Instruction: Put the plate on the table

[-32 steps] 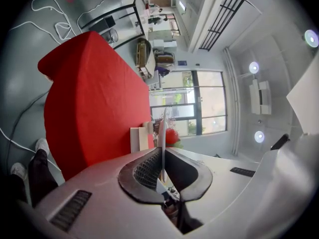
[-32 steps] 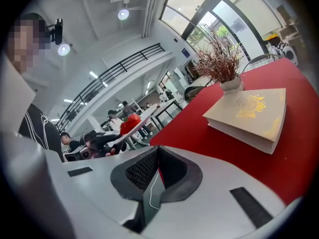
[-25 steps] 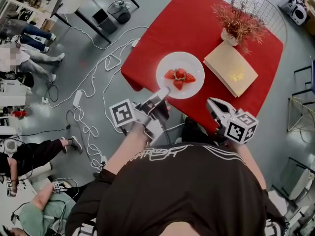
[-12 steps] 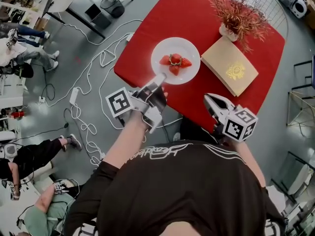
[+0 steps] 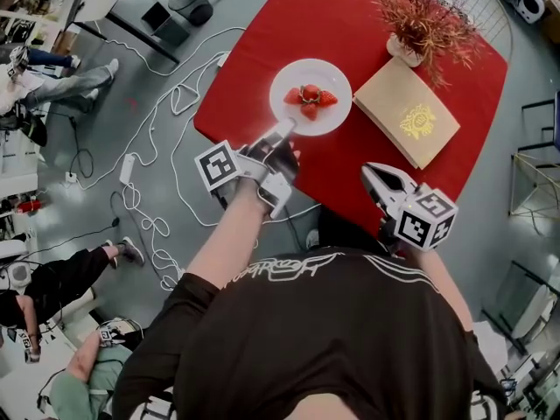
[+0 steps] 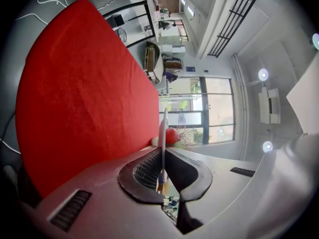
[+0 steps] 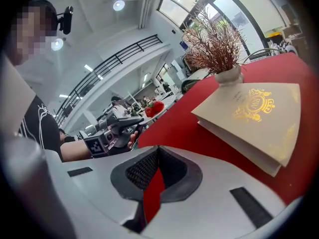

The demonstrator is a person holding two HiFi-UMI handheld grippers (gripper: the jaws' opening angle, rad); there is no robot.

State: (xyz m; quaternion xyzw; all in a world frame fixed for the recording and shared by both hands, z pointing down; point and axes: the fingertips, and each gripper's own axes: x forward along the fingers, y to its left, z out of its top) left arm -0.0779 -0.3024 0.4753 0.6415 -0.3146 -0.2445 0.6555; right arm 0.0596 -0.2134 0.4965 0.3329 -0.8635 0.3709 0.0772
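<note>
We see a round white plate point(image 5: 337, 81) with a few strawberries point(image 5: 308, 97) heaped at its centre. It is over the red table point(image 5: 332, 16), near the table's left corner. Our left gripper point(image 5: 282, 131) pinches the plate's near rim, its jaws closed on it. Our right gripper point(image 5: 372, 171) hangs by the table's near edge, its jaws pressed together with nothing in them.

From the head view we cannot tell whether the plate rests on the table. The left gripper view shows the plate only edge-on, a thin white line clamped between the pads, with a strawberry beyond. The right gripper view alone shows the left gripper side-on, berries just past it. It also gives a low look at a cream book point(image 7: 254, 116) with a gold crest, lying beside a potted dry plant point(image 7: 214, 44).
</note>
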